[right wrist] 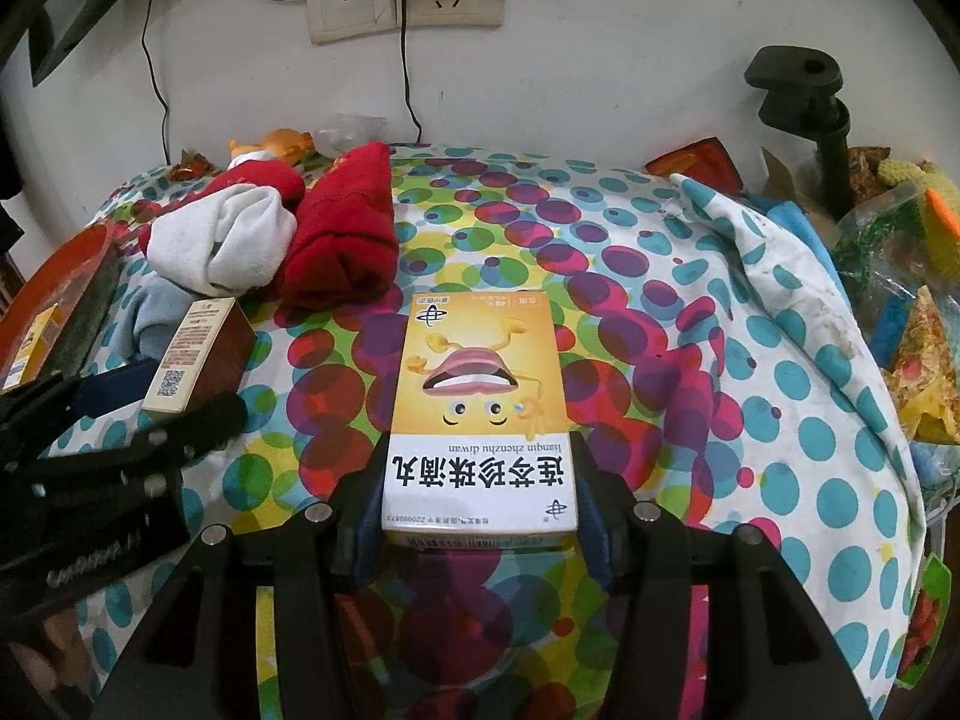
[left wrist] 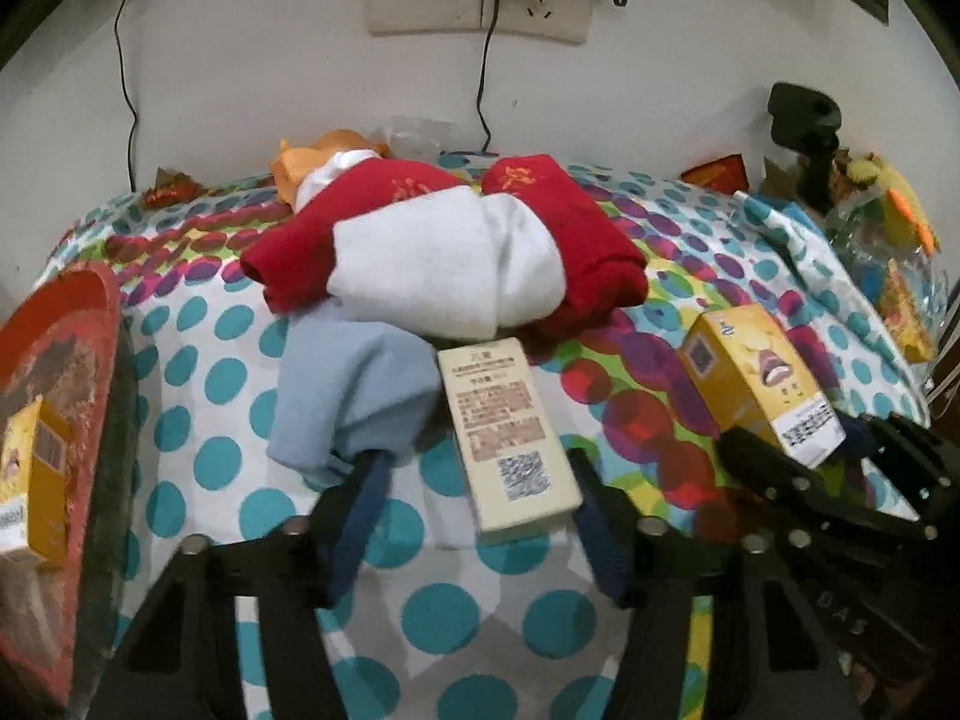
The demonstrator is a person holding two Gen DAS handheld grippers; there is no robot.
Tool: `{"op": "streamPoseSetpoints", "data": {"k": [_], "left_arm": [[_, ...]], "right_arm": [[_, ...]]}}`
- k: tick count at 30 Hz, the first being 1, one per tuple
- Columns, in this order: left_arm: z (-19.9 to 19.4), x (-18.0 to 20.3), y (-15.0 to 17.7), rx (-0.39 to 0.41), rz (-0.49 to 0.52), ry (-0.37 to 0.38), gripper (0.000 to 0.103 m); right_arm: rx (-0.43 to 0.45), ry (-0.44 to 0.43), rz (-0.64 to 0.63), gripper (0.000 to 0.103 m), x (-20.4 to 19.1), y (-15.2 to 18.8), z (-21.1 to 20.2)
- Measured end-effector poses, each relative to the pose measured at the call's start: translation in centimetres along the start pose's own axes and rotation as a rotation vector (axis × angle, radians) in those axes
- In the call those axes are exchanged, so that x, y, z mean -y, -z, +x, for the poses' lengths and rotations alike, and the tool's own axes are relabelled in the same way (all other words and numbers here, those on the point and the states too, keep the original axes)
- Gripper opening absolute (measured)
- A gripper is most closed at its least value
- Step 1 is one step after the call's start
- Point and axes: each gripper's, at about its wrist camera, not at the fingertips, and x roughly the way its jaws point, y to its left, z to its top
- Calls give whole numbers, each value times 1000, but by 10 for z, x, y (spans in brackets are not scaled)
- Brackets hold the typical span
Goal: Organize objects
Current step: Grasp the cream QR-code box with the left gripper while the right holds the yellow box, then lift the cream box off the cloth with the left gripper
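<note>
My right gripper (right wrist: pixel 480 480) is shut on a yellow medicine box (right wrist: pixel 480 408) with a cartoon mouth, held just above the dotted tablecloth; both also show in the left wrist view, box (left wrist: pixel 756 378), at the right. My left gripper (left wrist: pixel 480 480) stands open around a cream box (left wrist: pixel 504 432) with a QR code, fingers on either side with gaps; the cream box also shows in the right wrist view (right wrist: pixel 192 354). A second yellow box (left wrist: pixel 30 480) lies in a red heart-shaped tray (left wrist: pixel 66 312) at the left.
Red and white socks (left wrist: pixel 444 252) and a light blue cloth (left wrist: pixel 354 396) lie piled behind the cream box. An orange toy (left wrist: pixel 324 162) sits near the wall. A black clamp stand (right wrist: pixel 810 114) and bags of clutter (right wrist: pixel 900 300) fill the right side. Cables hang from wall sockets (right wrist: pixel 408 0).
</note>
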Motion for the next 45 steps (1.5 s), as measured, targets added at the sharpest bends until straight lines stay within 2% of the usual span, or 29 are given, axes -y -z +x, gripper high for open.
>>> {"op": "streamPoseSetpoints", "data": {"k": [1,2,7,13,18,27,45], "left_arm": [[0,0,0,2,8,-5,37],[-1,-2,0,8,15,6,33],[-8,-12,5,0,18,58,32],[-22,-16,24,4,55,85,30],[-37,-22,44,19,115,73,30],[-55,-33,69,59,137,89,30],[-57,-33,73,75,127,97,30]], "right_arm": [[0,-1,1,52,1,0,0],[0,-1,2,52,1,0,0],[0,1,1,52,0,0,0],[0,0,2,52,1,1,0],[0,0,2,52,0,1,0],[0,0,2,53,0,1,0],[-2,7,7,53,-1,0,0]]}}
